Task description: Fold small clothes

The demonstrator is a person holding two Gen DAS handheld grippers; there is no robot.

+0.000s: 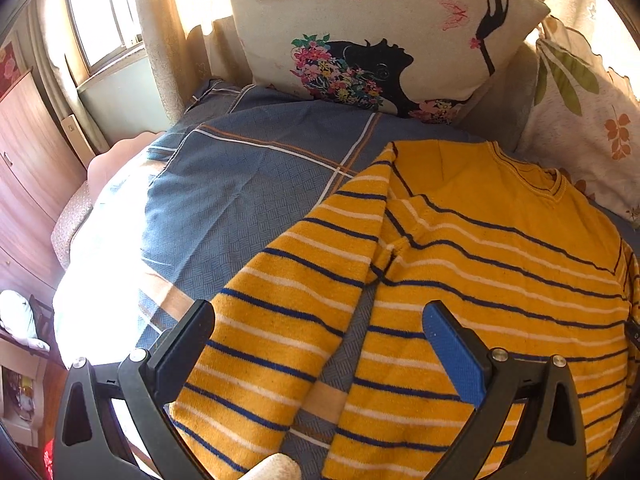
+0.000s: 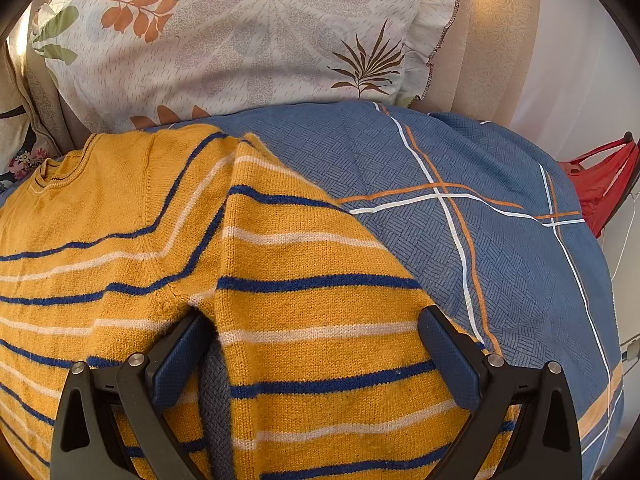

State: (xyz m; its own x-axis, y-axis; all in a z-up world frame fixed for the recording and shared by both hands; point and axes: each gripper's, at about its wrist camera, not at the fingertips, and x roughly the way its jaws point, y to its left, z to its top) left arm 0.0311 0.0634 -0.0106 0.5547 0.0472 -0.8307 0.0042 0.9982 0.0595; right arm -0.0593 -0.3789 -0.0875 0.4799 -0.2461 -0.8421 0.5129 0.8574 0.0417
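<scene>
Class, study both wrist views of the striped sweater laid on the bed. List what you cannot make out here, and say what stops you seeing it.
- Sweater hem and cuffs: left wrist view, cut off by the bottom edge and covered by the open left gripper.
- Far sleeve: right wrist view, cut off at the left edge.
- Bedspread beside the window: left wrist view, washed out by sun glare.
- Red bag: right wrist view, cut by the lens rim.
- Sleeve cuff: right wrist view, below the open right gripper.

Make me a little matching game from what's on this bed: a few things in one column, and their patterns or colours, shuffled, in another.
Things:
1. sweater
2. bedspread
3. left pillow
4. right pillow

Looks:
A. blue with white and orange crossing lines
B. pale with orange, green and brown leaves
C. yellow with blue and white stripes
D. cream with butterflies and a black silhouette wearing flowers

Pairs: 1-C, 2-A, 3-D, 4-B
</scene>
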